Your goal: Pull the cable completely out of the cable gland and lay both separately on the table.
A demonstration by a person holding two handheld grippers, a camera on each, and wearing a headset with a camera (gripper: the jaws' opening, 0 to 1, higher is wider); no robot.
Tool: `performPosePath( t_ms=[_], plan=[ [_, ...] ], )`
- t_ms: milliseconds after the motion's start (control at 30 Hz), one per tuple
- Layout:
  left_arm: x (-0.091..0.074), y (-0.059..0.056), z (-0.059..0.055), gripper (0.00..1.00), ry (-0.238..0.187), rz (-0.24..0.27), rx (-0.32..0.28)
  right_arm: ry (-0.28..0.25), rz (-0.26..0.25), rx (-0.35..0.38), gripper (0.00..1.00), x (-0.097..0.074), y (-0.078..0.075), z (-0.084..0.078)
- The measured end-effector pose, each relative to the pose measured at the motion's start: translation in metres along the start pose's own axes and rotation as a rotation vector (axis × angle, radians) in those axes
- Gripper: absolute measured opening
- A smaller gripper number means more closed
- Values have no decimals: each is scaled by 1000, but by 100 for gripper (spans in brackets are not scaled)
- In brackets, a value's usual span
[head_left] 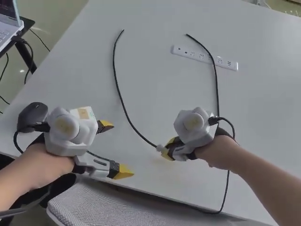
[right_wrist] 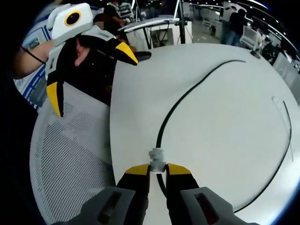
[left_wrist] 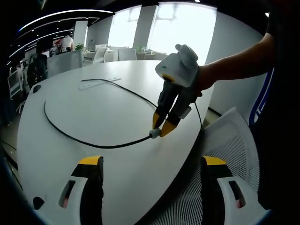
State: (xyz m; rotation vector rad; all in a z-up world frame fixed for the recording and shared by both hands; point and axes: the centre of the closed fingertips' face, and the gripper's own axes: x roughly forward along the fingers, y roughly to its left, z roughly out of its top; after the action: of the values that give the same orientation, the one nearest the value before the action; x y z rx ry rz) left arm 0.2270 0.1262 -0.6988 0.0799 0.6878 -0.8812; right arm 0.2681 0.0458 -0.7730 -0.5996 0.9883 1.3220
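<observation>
Pinching the cable [head_left: 121, 101] just behind the cable gland [right_wrist: 158, 159], lower centre, the right gripper [head_left: 165, 153] steadies it on the desk [head_left: 155, 70]; the left gripper [head_left: 114, 149], lower left, hangs with jaws spread, probably to take the gland.

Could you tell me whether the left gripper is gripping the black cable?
No, the left gripper's fingers stand wide open at the table edge, apart from the black cable.

white housings on left tongs [head_left: 114, 149] and right tongs [head_left: 166, 152] (black jaws, yellow tips).
</observation>
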Motion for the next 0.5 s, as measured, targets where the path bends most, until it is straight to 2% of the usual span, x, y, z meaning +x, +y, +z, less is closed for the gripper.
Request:
performPosePath(
  t_ms=[100,233,500],
  plan=[
    [1,-1,8,85,-22,-14,-7,-7,10,14,7,-7,2,2],
    [5,-1,19,84,-47,-29,-12,-40,52,60,7,-20,11,12],
    [15,-7,34,80,-71,-71,-6,-64,58,38,7,-38,20,25]
  ],
)
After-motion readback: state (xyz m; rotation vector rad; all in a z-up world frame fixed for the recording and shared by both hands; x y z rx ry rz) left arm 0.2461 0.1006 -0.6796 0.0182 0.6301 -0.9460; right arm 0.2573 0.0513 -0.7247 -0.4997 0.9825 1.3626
